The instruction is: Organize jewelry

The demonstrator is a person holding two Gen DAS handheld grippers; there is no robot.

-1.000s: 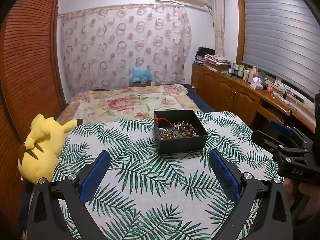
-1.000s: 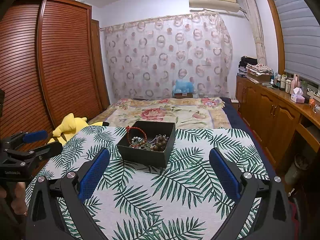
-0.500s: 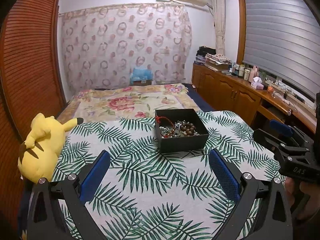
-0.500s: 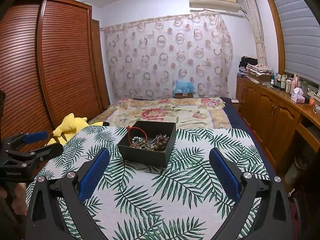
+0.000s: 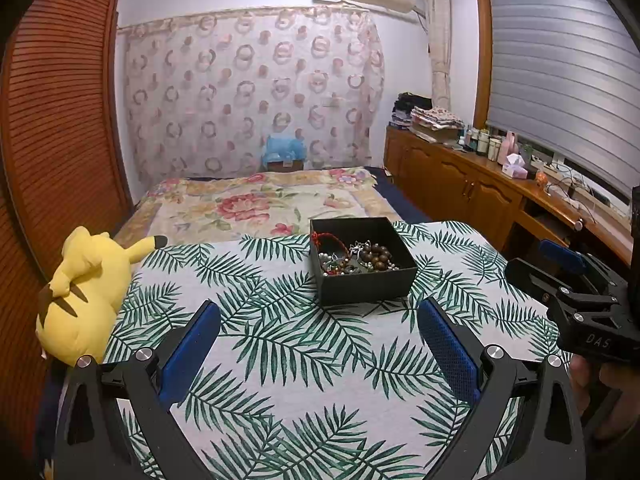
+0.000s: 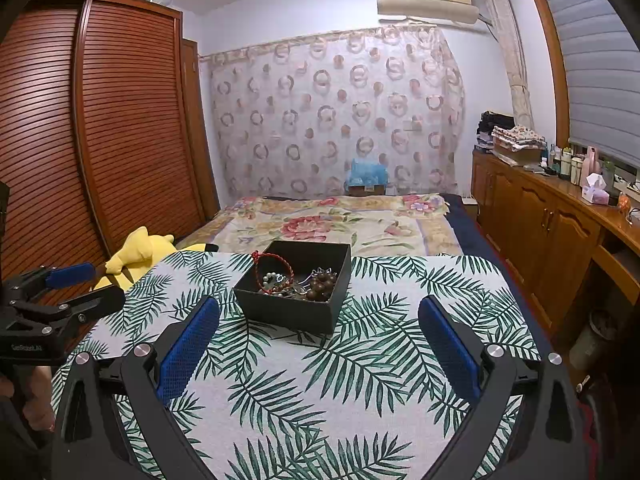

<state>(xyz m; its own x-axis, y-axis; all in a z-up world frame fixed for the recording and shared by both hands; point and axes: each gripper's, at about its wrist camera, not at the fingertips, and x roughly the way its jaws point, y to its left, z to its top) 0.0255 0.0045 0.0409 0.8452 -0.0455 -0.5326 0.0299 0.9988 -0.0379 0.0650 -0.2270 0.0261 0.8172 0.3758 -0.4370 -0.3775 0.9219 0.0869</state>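
Note:
A black open box [image 5: 362,280] [image 6: 290,312] stands on the palm-leaf tablecloth [image 5: 280,344] [image 6: 360,360]. Inside lie tangled pieces: a red cord bracelet [image 5: 330,238] [image 6: 276,258], brown wooden beads [image 5: 374,258] [image 6: 320,286] and silvery bits. My left gripper [image 5: 318,344] hangs open a short way before the box, nothing between its blue pads. My right gripper [image 6: 318,344] is open too, just short of the box. Each gripper shows at the edge of the other's view: the right one [image 5: 544,264], the left one [image 6: 86,286].
A yellow plush toy [image 5: 86,292] [image 6: 140,250] lies at the table's left edge. Behind the table is a bed [image 5: 260,204] with a floral cover. A wooden cabinet [image 5: 480,188] with bottles runs along the right wall, a slatted wardrobe [image 6: 100,140] along the left.
The box sits slightly farther right and higher in the left wrist view, so that gripper has shifted a little. The right wrist view is nearly unchanged. Both grippers stayed open.

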